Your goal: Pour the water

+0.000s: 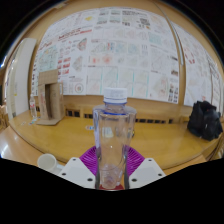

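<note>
gripper (112, 172) closed on clear bottle (114, 135), both pads pressing its sides; white cap (47, 161) lies on worktop (30, 150) nearby.

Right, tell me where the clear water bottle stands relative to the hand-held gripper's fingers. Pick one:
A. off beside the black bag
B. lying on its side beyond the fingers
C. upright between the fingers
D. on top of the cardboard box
C: the clear water bottle stands upright with its white cap on, its lower part between the two fingers of the hand-held gripper, purple pads at either side of its base.
</note>
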A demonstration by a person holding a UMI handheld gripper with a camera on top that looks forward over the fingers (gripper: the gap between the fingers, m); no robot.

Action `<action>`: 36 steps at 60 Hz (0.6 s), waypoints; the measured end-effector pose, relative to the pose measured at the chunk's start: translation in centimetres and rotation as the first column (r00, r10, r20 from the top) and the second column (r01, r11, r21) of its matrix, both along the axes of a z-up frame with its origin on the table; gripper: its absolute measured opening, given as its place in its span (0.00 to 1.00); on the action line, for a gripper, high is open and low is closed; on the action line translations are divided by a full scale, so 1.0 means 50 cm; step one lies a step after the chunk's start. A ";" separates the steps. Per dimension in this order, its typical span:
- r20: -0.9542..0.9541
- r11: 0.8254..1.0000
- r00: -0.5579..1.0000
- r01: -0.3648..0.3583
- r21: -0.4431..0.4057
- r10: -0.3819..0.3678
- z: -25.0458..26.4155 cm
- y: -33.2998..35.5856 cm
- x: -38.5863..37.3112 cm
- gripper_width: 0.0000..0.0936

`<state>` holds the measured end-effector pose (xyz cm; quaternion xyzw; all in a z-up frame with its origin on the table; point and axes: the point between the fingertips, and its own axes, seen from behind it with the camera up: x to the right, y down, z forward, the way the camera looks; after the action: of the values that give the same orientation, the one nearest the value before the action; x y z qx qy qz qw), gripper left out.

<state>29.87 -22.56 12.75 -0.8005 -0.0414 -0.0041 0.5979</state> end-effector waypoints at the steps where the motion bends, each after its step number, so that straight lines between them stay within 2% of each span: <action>1: -0.006 1.000 1.000 -0.003 -0.008 0.002 -0.017 0.001 0.002 0.34; 13: -0.008 0.995 1.000 -0.020 -0.101 0.019 -0.191 -0.002 0.008 0.35; 14: -0.015 0.998 1.000 -0.023 -0.051 0.022 -0.171 0.003 0.005 0.35; 15: -0.013 0.999 1.000 -0.025 -0.037 0.024 -0.173 0.002 0.004 0.35; 19: -0.009 0.999 1.000 -0.022 -0.032 0.022 -0.186 -0.005 0.006 0.36; 24: -0.020 1.000 1.000 -0.012 -0.012 0.012 -0.180 -0.004 0.009 0.41; 29: -0.018 1.000 1.000 -0.009 -0.030 0.008 -0.183 -0.003 0.010 0.51; 33: -0.019 0.997 1.000 0.009 -0.079 -0.010 -0.194 -0.009 0.013 0.57; 36: -0.029 0.991 0.999 0.027 -0.130 -0.031 -0.203 -0.021 0.017 0.79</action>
<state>30.71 -23.62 2.58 -0.8381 -0.0208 0.0023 0.5451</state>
